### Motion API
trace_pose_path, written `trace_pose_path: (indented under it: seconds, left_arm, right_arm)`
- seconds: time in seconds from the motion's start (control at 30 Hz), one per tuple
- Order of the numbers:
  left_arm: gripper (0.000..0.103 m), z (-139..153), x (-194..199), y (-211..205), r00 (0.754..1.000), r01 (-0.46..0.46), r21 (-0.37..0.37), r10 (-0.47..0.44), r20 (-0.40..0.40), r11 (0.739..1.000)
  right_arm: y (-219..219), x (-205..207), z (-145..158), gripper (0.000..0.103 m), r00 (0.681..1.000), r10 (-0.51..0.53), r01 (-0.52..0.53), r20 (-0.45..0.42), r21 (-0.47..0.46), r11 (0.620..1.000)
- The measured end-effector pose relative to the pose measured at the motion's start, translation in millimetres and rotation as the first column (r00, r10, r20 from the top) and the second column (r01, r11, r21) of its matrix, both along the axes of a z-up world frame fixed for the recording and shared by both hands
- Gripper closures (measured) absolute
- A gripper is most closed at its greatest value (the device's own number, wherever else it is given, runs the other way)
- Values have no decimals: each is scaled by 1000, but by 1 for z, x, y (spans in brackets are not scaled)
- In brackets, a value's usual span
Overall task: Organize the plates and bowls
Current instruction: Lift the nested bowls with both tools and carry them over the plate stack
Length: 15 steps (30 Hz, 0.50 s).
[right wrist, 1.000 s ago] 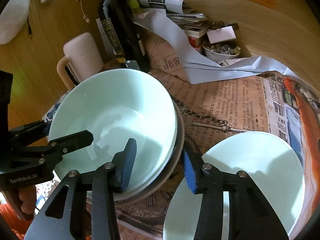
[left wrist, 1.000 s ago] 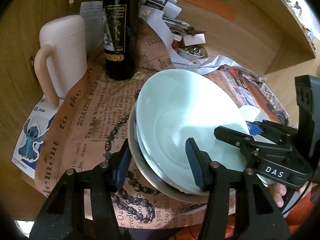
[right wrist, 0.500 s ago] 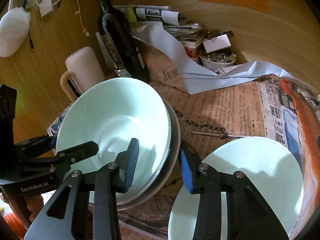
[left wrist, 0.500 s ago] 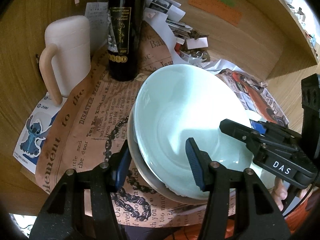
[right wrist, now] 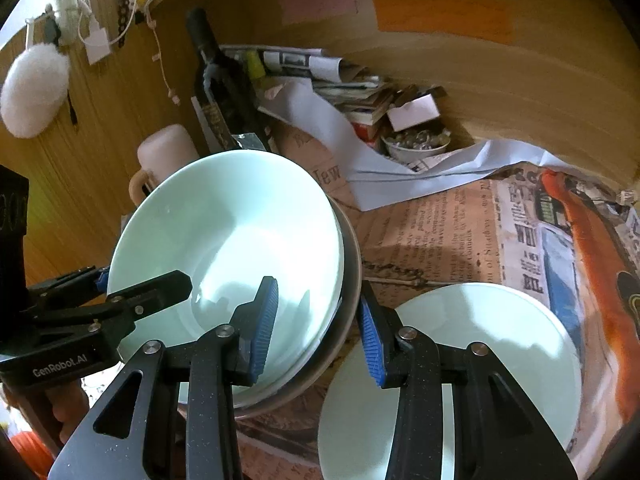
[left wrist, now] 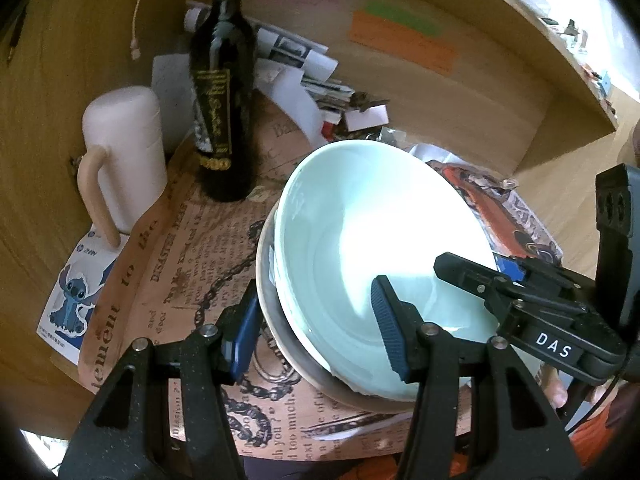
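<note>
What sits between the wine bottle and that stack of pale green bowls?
Only printed newspaper with a chain drawing lies between the wine bottle and the bowl stack; the left wrist view shows it.

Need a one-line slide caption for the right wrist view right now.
Both open grippers straddle opposite rims of the stacked pale green bowl nested in a grey dish; second bowl waits alongside.

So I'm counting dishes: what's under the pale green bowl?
Under the pale green bowl a grey plate rim shows, with thin pale edges between. How many dishes are stacked there is hidden.
</note>
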<state>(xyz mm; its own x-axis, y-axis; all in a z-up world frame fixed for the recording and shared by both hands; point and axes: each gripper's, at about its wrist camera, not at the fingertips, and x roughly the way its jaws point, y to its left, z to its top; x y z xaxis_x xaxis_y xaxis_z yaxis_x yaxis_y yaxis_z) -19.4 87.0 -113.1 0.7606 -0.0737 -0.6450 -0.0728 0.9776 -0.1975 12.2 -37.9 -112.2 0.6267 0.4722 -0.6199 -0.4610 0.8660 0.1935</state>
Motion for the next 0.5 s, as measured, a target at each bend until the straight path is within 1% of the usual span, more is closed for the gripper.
trace_pose_path:
  seconds: [0.3, 0.5]
  left_arm:
    - [49, 12, 2, -23, 999, 36, 6, -36, 29, 999]
    - [49, 17, 5, -43, 996, 77, 19, -78, 45, 997]
  right_arm:
    - [-25, -11, 11, 67, 999, -35, 35, 31, 19, 999]
    - [-46, -17, 15, 67, 997, -69, 68, 43, 28, 997]
